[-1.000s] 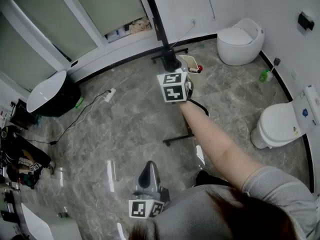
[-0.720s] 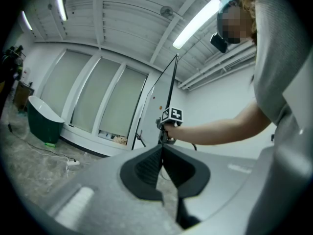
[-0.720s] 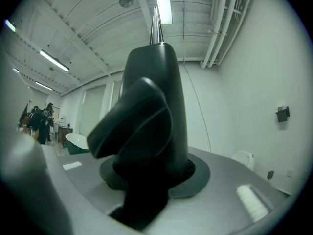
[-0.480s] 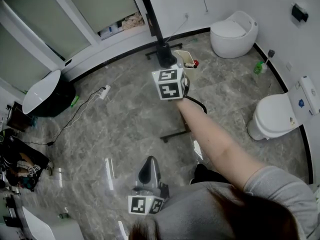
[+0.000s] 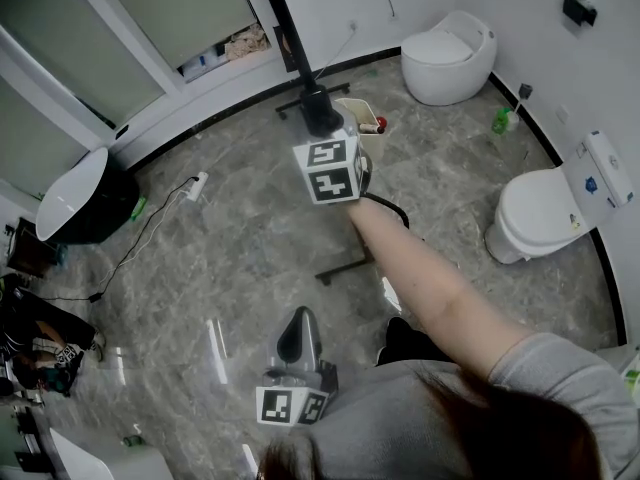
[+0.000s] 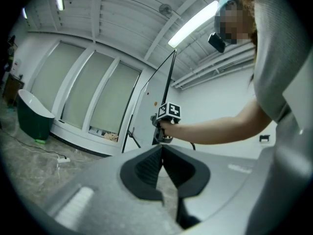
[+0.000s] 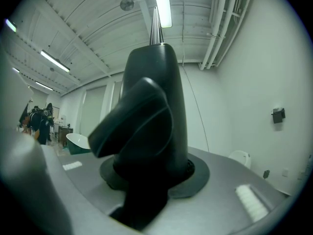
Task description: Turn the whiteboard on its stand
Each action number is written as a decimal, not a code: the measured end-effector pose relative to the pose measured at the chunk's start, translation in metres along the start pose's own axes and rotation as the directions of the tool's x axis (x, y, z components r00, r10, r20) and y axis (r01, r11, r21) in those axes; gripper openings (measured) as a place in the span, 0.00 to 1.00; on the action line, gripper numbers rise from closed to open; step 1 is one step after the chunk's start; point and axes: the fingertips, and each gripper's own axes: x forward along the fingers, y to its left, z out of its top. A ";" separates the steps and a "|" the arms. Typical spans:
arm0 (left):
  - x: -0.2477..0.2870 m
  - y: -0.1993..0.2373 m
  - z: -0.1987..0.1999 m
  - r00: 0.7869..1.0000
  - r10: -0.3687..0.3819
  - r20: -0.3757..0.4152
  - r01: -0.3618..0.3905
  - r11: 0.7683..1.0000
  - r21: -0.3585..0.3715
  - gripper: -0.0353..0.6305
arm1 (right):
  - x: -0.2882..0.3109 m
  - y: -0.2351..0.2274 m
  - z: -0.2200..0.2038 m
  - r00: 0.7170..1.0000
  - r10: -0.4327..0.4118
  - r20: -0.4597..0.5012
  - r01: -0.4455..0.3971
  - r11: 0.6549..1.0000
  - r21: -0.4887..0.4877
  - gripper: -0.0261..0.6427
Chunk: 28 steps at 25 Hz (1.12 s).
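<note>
From the head view the whiteboard [image 5: 290, 38] is edge-on, a thin black line running down from the top. My right gripper [image 5: 320, 116], with its marker cube just behind, is stretched out at arm's length and shut on the board's lower edge. In the right gripper view the black jaws [image 7: 155, 53] are clamped round that edge [image 7: 155, 23], which rises straight above them. The stand's foot bar [image 5: 345, 265] lies on the floor under my forearm. My left gripper [image 5: 297, 336] hangs close to my body, away from the board. Its jaws [image 6: 161, 148] are shut on nothing.
The board's tray [image 5: 362, 118] carries a red item. A round toilet [image 5: 448, 53] stands at the back wall and a second toilet [image 5: 545, 213] at the right. A dark bathtub [image 5: 85, 193] is at the left. A power strip [image 5: 195, 183] and its cable lie on the marble floor.
The head view has drifted, so the room slides up and left in the picture. My right gripper has shifted a little across the floor with the board's edge still in it. The left gripper stays put.
</note>
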 end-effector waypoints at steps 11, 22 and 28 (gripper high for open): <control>-0.024 -0.015 -0.002 0.999 -0.046 -0.004 0.046 0.999 0.007 0.05 | -0.038 0.002 0.000 1.000 -0.012 -0.002 0.012 1.000 0.004 0.22; -0.052 -0.026 -0.008 0.997 -0.070 -0.019 0.070 0.997 0.017 0.05 | -0.067 0.028 0.000 1.000 -0.025 0.006 0.025 1.000 0.005 0.23; -0.055 -0.038 -0.011 0.993 -0.114 -0.012 0.115 0.993 0.013 0.05 | -0.090 0.038 -0.002 1.000 -0.024 0.007 0.024 1.000 0.008 0.24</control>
